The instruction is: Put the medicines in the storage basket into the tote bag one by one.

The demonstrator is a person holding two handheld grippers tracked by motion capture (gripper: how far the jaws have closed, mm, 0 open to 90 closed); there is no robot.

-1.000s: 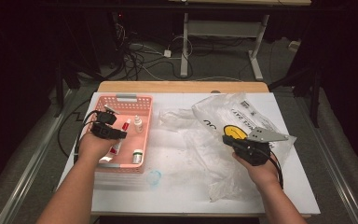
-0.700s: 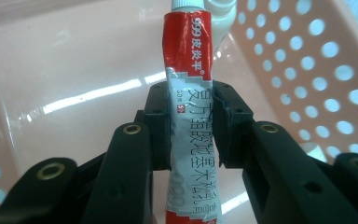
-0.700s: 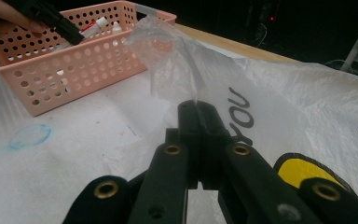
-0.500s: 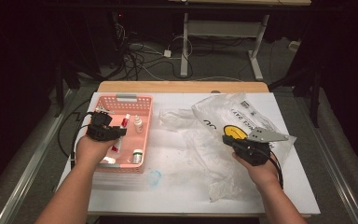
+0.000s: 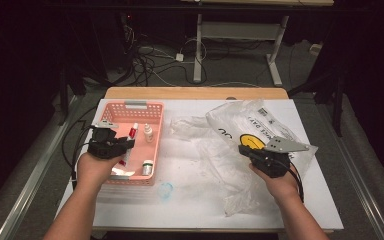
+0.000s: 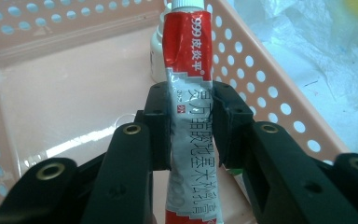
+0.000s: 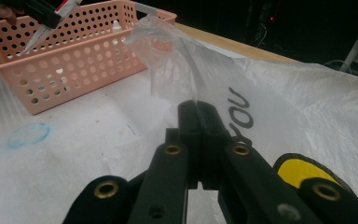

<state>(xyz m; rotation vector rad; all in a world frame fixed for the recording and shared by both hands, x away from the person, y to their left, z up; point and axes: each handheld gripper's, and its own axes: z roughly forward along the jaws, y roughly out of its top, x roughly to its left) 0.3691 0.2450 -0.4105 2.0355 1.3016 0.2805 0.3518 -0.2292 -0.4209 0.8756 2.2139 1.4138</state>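
My left gripper (image 5: 128, 144) is shut on a red and silver ointment tube (image 5: 133, 131), gripped across its middle and held above the floor of the pink basket (image 5: 130, 106). In the left gripper view the pads (image 6: 160, 123) press on the tube (image 6: 189, 70), whose white cap points away. My right gripper (image 5: 243, 149) rests on the table's right side, shut on a fold of clear plastic bag (image 7: 177, 51) that rises from its tips (image 7: 196, 109).
Two small white bottles (image 5: 149, 132) (image 5: 147, 167) stand in the basket. A large white printed bag with a yellow mark (image 5: 252, 125) lies crumpled under the right hand. A blue circle (image 5: 166, 190) marks the table in front of the basket.
My left gripper has lifted the tube a little and drifted left over the basket. The right gripper and its plastic have stayed put.
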